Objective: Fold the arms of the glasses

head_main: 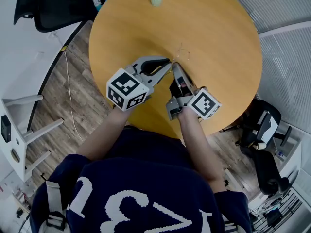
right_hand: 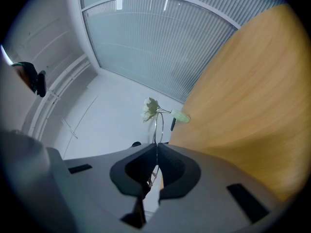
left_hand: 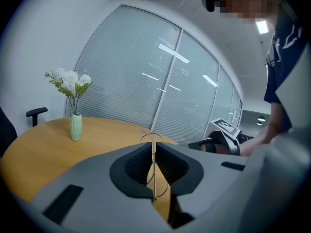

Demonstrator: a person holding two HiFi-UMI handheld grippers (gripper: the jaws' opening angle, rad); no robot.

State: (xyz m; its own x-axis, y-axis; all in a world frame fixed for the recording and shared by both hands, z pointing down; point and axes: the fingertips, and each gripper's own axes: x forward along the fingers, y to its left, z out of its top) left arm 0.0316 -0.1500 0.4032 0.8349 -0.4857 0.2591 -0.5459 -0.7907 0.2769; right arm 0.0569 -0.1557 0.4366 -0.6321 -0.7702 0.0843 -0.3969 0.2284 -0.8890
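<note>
Both grippers grip the glasses over the table.
Above the round table [head_main: 218, 42], the left gripper [head_main: 167, 62] and right gripper [head_main: 175, 66] meet tip to tip, each clamped tight on the thin wire glasses [left_hand: 154, 164] held between them.

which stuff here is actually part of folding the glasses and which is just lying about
In the job:
- glasses
- left hand-held gripper, shut on the glasses
- right hand-held gripper, shut on the glasses

Just lying about:
- vase of flowers
- black chair
- table
</note>
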